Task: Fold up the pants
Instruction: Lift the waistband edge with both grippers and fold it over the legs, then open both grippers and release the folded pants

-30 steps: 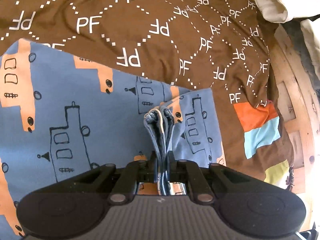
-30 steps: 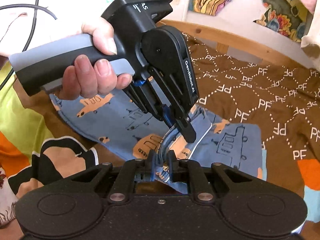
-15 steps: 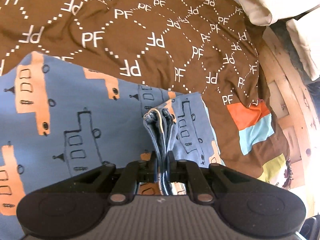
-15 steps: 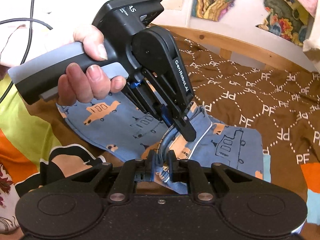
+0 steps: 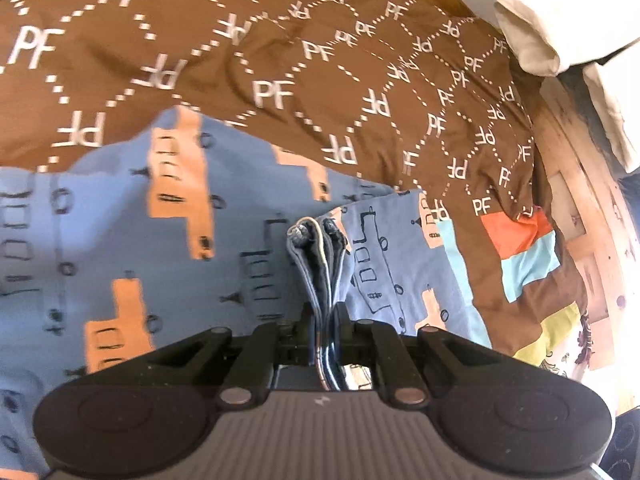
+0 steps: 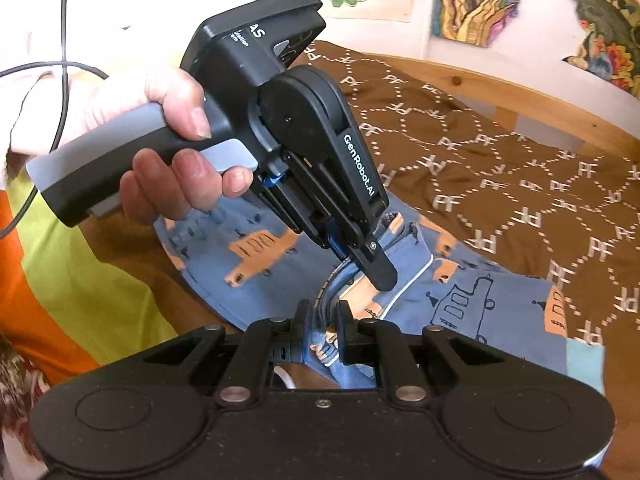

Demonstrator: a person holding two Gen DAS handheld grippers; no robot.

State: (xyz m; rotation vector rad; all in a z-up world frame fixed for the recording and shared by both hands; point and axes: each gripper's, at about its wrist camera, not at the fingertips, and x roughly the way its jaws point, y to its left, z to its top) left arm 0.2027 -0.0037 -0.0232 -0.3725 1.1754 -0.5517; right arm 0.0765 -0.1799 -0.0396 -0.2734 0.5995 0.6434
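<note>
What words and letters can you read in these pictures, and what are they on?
"PF", repeated in white all over the brown blanket, some of it mirrored.
"GenRobot.AI", in white down the side of the left gripper.
"AS", on the top block of that gripper; the small print beside it is too small to read.
The blue pants have only drawings, no words.

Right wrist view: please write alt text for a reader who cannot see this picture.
The right claw pinches a bunched edge of blue pants printed with orange vehicles. Just beyond it, a hand holds the left claw, which is clamped on the same edge. The pants lie on a brown bedspread marked "PF", with a wooden bed frame behind.
</note>
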